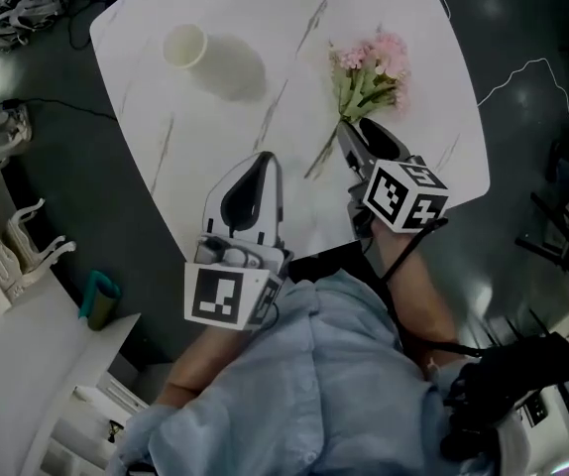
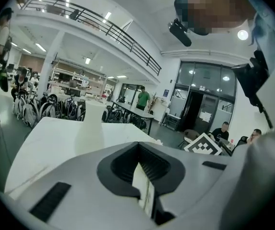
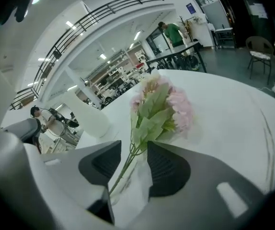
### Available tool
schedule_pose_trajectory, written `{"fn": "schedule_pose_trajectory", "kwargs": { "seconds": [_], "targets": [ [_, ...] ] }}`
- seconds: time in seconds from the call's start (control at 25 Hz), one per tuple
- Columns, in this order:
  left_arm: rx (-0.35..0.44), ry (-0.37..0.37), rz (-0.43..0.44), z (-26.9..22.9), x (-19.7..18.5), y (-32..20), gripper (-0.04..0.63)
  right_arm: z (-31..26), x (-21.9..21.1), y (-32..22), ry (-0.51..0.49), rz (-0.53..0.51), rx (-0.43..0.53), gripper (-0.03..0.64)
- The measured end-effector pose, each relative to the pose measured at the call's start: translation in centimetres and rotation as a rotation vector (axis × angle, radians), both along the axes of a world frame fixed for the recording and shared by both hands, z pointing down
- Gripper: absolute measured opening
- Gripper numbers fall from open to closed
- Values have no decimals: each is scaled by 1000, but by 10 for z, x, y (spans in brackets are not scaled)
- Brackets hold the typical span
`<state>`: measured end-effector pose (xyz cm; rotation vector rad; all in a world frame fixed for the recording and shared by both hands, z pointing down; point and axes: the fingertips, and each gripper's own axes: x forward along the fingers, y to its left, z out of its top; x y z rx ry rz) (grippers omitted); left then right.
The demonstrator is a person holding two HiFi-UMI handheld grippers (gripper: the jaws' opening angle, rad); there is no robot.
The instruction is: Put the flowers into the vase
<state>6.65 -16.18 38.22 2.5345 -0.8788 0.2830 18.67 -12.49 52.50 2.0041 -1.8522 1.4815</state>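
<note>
A bunch of pink flowers (image 1: 369, 75) with green leaves lies on the white marble table (image 1: 413, 18), its stems pointing toward me. My right gripper (image 1: 356, 135) is open and reaches over the stem end. In the right gripper view the thin stems (image 3: 125, 166) run between the two jaws without the pads pressing on them, and the blooms (image 3: 164, 107) lie just ahead. The white vase (image 1: 210, 59) stands upright at the table's far left. My left gripper (image 1: 262, 167) is shut and empty over the near table, and the vase (image 2: 90, 128) shows ahead of it to the left.
The table's near edge runs just under both grippers. White shelving (image 1: 17, 345) and a teal item (image 1: 98, 297) stand on the floor at the left. A thin cable (image 1: 522, 67) trails on the dark floor to the right of the table.
</note>
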Motion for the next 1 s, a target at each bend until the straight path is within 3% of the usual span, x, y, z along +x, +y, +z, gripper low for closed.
{"fn": "schedule_pose_trajectory", "kwargs": {
  "seconds": [0.24,0.48,0.8,1.0],
  "targets": [
    [-63,35,3,15,-6,-17,5,24,2,-11,-61,62,-94,165],
    [-80,57,-13,22,-11,-16,5,29,9,-10,-45,41,-112,96],
    [-60,64,-77,12,-22,-12,5,10,5,-19,-53,-3,-23,35],
    [-42,69,-102,4,-23,-8,6,-12,6,-29,-85,0,70,32]
  ]
}}
